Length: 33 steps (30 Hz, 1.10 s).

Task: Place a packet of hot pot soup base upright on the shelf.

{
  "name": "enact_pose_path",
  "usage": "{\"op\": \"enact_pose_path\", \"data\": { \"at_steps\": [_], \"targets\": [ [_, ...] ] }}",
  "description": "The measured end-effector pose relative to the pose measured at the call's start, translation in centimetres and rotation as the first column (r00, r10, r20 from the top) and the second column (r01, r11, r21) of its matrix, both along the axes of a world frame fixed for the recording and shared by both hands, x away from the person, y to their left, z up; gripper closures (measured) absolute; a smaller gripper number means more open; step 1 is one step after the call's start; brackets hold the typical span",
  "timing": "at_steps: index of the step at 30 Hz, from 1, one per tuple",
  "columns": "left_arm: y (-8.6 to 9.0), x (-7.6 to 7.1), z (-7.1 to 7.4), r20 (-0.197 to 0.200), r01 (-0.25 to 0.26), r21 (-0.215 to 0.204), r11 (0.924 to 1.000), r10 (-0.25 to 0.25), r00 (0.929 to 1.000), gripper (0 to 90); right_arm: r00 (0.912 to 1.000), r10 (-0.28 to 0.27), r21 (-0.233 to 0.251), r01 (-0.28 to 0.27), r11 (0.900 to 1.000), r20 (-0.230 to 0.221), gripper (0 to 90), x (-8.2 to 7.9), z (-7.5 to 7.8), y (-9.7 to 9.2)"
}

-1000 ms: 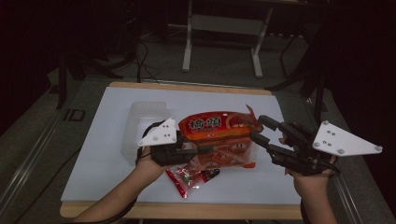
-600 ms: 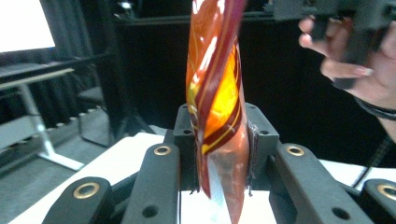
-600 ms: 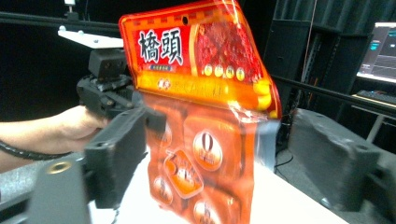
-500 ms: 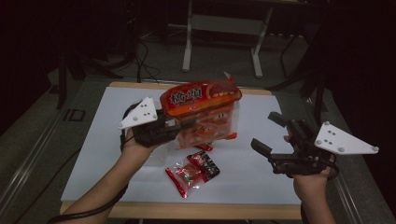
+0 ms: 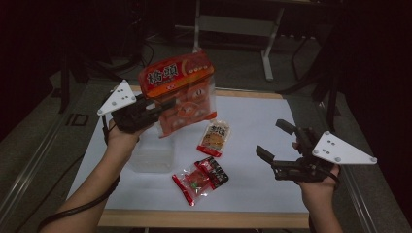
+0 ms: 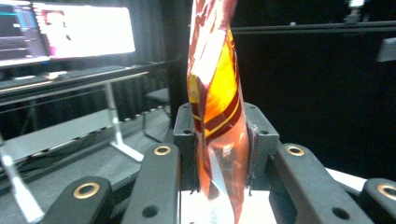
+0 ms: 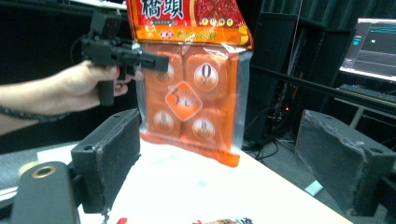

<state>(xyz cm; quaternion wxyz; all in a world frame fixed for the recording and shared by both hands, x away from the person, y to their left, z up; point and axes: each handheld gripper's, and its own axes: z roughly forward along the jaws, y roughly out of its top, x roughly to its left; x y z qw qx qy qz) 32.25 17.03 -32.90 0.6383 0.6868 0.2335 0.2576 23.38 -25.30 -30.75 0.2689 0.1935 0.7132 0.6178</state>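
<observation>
While the left gripper holds a snack bag aloft, the items stand as follows, nearest first.

Table edge: wooden front rim of the table (image 5: 204, 219), with a white sheet covering the top.
Right gripper (image 5: 275, 141): held low over the near right part of the table, clear of it; its jaws have just been opening and now gape wide with nothing between them. In the right gripper view the two black pads (image 7: 112, 154) stand far apart, the bag hanging beyond them.
Red snack packets (image 5: 200, 177): two small clear-and-red packets lying touching each other on the sheet, near the front, between the two hands.
Clear plastic container (image 5: 151, 154): on the sheet just below the person's left hand, hard to make out.
Small orange packet (image 5: 214, 138): flat on the sheet, just beyond the red packets and below the raised bag.
Left gripper (image 5: 165, 104): raised above the left side of the table, jaws clamped on the left edge of the bag; in the left gripper view the pads press the plastic film from both sides.
Orange multipack snack bag (image 5: 182, 92): lifted off the table, hanging upright from the left gripper, red header with white characters on top, four round-labelled inner packs showing through the clear front (image 7: 191, 88).
Background: metal stand legs (image 5: 233, 29) on the dark floor beyond the table.
</observation>
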Motion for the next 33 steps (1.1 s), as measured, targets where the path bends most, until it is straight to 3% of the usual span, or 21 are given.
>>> {"op": "enact_pose_path", "data": {
  "at_steps": [8, 9, 10, 13, 14, 15, 24, 29, 33],
  "targets": [
    [2.2, 1.2, -1.2, -0.011, -0.109, -0.02, 0.9938, 0.109, 0.994, 72.0, 0.9997, -0.005, -0.038, 0.004, 0.9993, -0.022, 14.6, 0.4, -0.9, 0.4],
    [2.7, 1.5, -1.7, -0.011, -0.147, -0.025, 0.9888, 0.147, 0.9891, 71.9, 0.9996, -0.002, -0.035, 0.001, 0.9994, -0.028, 14.6, 0.5, -1.1, 0.3],
    [2.7, 1.5, -1.7, -0.011, -0.147, -0.025, 0.9888, 0.147, 0.9891, 71.9, 0.9996, -0.002, -0.035, 0.001, 0.9994, -0.028, 14.6, 0.5, -1.1, 0.3],
    [3.9, 2.1, -2.9, -0.024, -0.205, -0.059, 0.977, 0.204, 0.9787, 71.9, 0.9994, -0.002, -0.036, 0.0, 0.9994, -0.036, 14.6, 0.6, -1.4, 0.3],
    [3.9, 2.1, -2.9, -0.024, -0.205, -0.059, 0.977, 0.204, 0.9787, 71.9, 0.9994, -0.002, -0.036, 0.0, 0.9994, -0.036, 14.6, 0.6, -1.4, 0.3],
    [4.5, 2.4, -3.7, -0.032, -0.232, -0.054, 0.9713, 0.23, 0.9726, 71.9, 0.999, 0.0, -0.042, -0.002, 0.9991, -0.044, 14.6, 0.6, -1.6, 0.4],
    [6.0, 3.1, -6.2, -0.074, -0.291, -0.056, 0.9552, 0.286, 0.9553, 71.9, 0.9981, -0.001, -0.042, -0.002, 0.9991, -0.062, 14.6, 1.0, -2.0, 0.4],
    [7.0, 3.2, -7.9, -0.103, -0.331, -0.059, 0.9418, 0.324, 0.9405, 71.9, 0.9974, 0.005, -0.041, -0.008, 0.9991, -0.072, 14.6, 1.1, -2.3, 0.4],
    [7.3, 3.3, -8.7, -0.117, -0.346, -0.061, 0.9363, 0.337, 0.9342, 71.9, 0.9966, 0.01, -0.037, -0.013, 0.9992, -0.082, 14.6, 1.3, -2.4, 0.5]
  ]
}}
